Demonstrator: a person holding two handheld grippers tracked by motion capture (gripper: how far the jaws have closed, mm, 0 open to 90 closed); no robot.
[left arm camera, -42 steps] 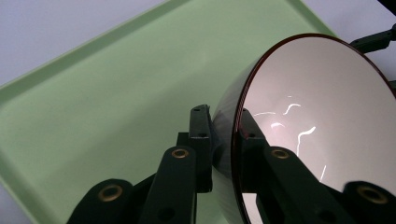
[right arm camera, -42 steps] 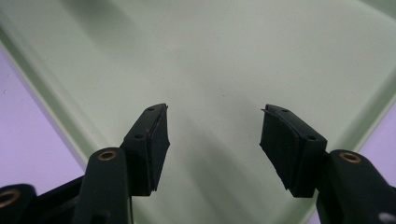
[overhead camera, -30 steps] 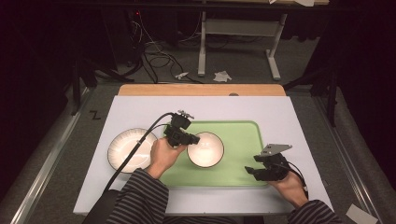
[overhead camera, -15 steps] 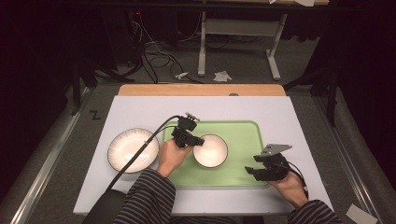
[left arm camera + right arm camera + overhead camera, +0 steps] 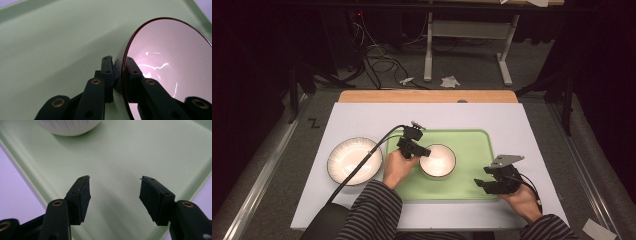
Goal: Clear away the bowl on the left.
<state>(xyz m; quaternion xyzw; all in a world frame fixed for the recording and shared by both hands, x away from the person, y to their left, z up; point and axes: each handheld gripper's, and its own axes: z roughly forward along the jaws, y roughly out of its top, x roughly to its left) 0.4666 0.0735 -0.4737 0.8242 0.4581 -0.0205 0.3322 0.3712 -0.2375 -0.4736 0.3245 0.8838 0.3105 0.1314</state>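
A small white bowl (image 5: 438,160) with a dark rim rests on the light green tray (image 5: 477,145). My left gripper (image 5: 422,151) is at the bowl's left edge. In the left gripper view the bowl (image 5: 170,62) is tilted in frame, and my left gripper (image 5: 119,72) is shut on its rim, one pad inside and one outside. Its jaws have just been opening a little, the rim still between them. My right gripper (image 5: 484,182) stands open over the tray's front right corner. Nothing lies between its pads (image 5: 115,195), and the bowl's ribbed outside (image 5: 67,126) sits farther off.
A larger white bowl (image 5: 354,161) sits on the white tabletop (image 5: 522,125) left of the tray. A wooden strip (image 5: 427,96) runs along the table's far edge. Cables and a metal stand lie on the floor beyond.
My left gripper has carried the small bowl to the right and down toward the tray's middle. The right gripper has stayed where it was.
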